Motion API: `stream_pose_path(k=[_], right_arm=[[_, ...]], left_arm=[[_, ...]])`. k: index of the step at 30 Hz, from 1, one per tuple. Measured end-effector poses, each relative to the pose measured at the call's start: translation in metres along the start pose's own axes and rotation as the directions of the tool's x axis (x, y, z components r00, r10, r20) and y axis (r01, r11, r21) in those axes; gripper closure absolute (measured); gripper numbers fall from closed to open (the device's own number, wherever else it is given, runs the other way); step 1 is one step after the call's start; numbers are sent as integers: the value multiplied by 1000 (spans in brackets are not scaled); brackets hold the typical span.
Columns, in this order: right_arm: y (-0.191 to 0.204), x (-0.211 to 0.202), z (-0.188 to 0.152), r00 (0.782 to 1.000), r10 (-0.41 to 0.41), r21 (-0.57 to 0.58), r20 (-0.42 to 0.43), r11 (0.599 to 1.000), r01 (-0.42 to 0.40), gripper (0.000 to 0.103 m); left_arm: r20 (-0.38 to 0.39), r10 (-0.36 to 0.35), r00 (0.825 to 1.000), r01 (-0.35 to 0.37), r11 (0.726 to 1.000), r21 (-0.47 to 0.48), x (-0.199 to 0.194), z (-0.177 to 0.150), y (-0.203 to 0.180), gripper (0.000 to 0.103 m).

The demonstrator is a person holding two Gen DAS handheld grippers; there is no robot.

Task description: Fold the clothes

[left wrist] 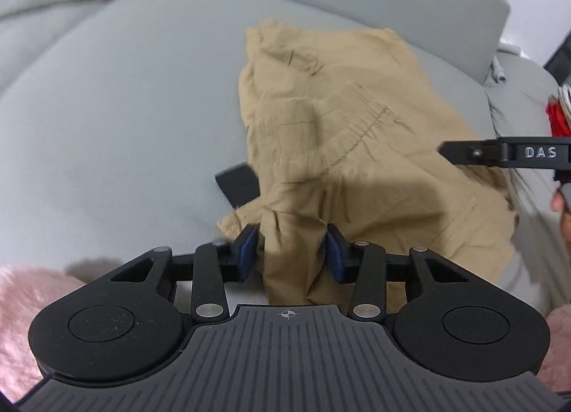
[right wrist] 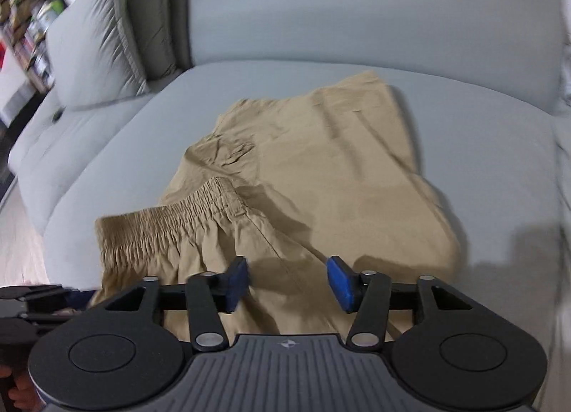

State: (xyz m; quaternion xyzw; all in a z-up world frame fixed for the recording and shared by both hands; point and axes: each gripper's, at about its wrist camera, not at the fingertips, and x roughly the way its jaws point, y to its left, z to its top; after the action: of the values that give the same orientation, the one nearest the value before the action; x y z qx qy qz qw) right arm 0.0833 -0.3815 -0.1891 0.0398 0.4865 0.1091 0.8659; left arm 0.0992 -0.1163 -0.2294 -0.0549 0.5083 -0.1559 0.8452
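Tan shorts (left wrist: 357, 133) with an elastic waistband (right wrist: 167, 226) lie rumpled on a grey sofa seat (left wrist: 125, 119). My left gripper (left wrist: 291, 251) has a bunched fold of the tan cloth between its blue pads, at the near edge of the shorts. My right gripper (right wrist: 287, 281) is open and hovers just above the near part of the shorts (right wrist: 321, 176), right of the waistband. Its finger (left wrist: 499, 155) shows at the right edge of the left wrist view.
The sofa backrest (right wrist: 357, 12) and loose grey cushions (right wrist: 100, 37) stand behind. A small black object (left wrist: 237, 183) lies on the seat at the shorts' left edge. Pink fluffy fabric (left wrist: 21, 305) is at the near corners. Shelves (right wrist: 25, 8) stand far left.
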Motion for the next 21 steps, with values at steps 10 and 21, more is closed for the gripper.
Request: stream_pose_path(k=[10,21], right_arm=[[40,24,-3,998,-57,-211,-4,976,55,96],[25,-127,-53,953,-96,84,288,994,75,98]], left_arm=[[23,-37,999,37,999,1,2,2,7,56],[292,-174,940,72,942,328,-81,-19,-48,81]])
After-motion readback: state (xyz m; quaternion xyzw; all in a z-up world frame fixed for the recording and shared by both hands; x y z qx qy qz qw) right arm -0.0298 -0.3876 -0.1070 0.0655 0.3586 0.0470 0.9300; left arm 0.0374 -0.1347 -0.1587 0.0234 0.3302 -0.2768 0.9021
